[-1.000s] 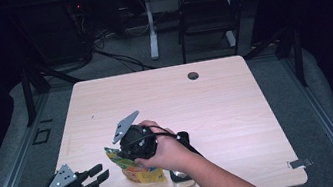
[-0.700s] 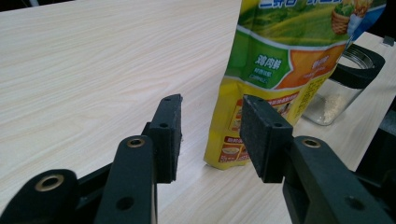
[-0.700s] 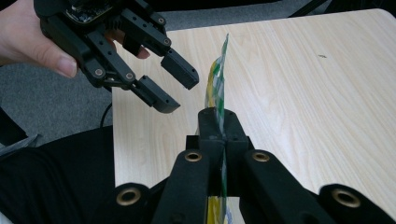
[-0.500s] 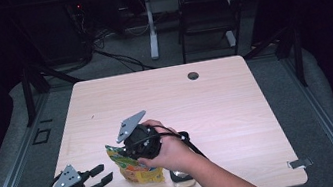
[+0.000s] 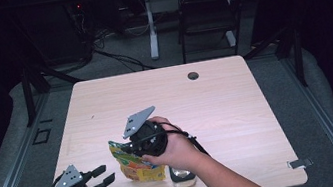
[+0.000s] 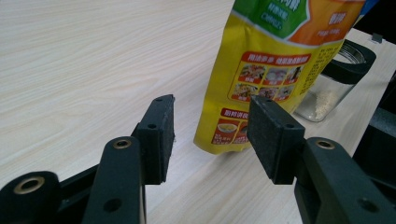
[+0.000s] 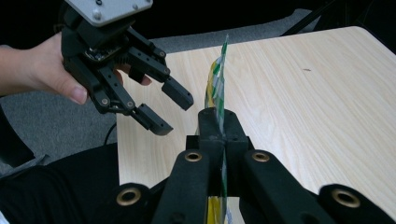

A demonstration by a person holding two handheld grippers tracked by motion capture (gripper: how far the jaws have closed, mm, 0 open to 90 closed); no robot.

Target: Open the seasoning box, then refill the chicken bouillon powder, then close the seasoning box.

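high view: yellow pouch [image 5: 138,169] upright, top edge in right gripper [image 5: 138,146] jaws; left gripper [image 5: 101,177] jaws just opened, empty.

Your light wood table [image 5: 236,97] has a dark round grommet [image 5: 193,75] near its far edge. Beyond it you have a black chair [image 5: 208,16] and floor cables [image 5: 118,55].

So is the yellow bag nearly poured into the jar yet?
Not yet. The right gripper already pinches the yellow printed pouch's top edge, standing it beside the clear glass jar. The left gripper has just been opening, nothing between its fingers. Opening and pouring probably remain.
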